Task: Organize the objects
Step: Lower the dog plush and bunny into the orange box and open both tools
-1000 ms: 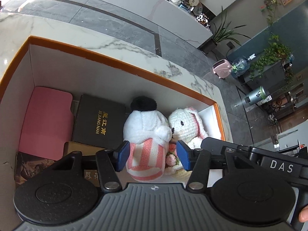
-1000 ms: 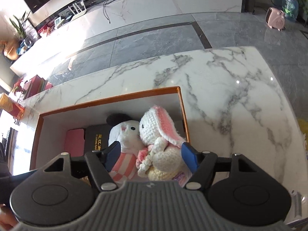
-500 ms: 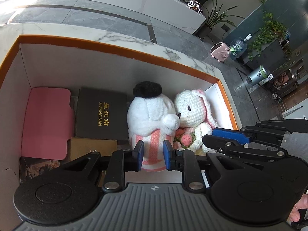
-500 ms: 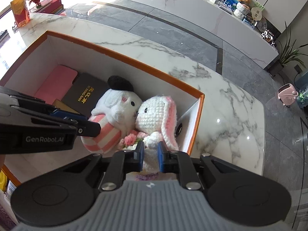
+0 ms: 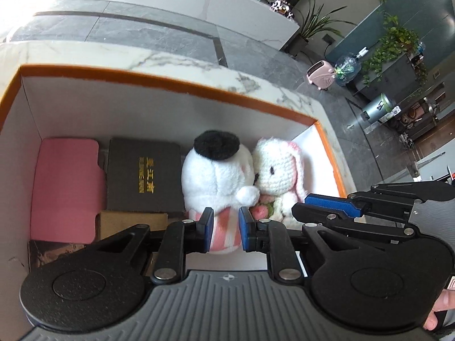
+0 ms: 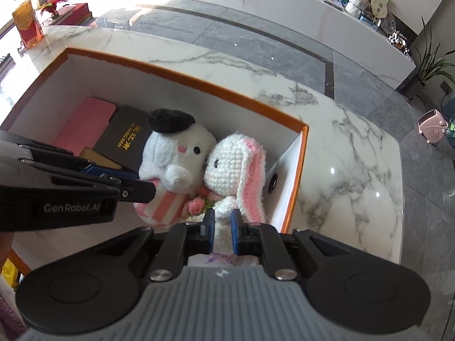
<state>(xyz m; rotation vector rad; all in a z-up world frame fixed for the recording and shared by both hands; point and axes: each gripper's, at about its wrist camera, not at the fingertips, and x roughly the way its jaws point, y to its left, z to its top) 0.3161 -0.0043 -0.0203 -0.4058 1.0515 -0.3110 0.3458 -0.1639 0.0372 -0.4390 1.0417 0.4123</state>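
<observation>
A white plush with a black hat and pink-striped body [image 5: 216,176] [image 6: 173,153] sits in the orange-rimmed white box [image 5: 170,82] [image 6: 199,76], pressed against a crocheted white bunny with pink ears [image 5: 277,167] [image 6: 230,164]. My left gripper [image 5: 226,231] is shut on the plush's striped body; its fingers also show at the left of the right wrist view [image 6: 133,190]. My right gripper [image 6: 221,233] has its jaws closing on the bunny's lower body, which is pinched between the pads. It enters the left wrist view from the right [image 5: 304,207].
Also in the box lie a pink pad [image 5: 65,184], a black case with gold lettering [image 5: 145,176] and a brown carton [image 5: 128,221]. The box stands on a marble table [image 6: 355,156], whose edge lies to the right. A person's fingertip [image 5: 435,312] shows at the lower right.
Both grippers went from wide open around the toys to shut, the left on the striped plush and the right on the bunny. The right gripper rolled and sank a little.
</observation>
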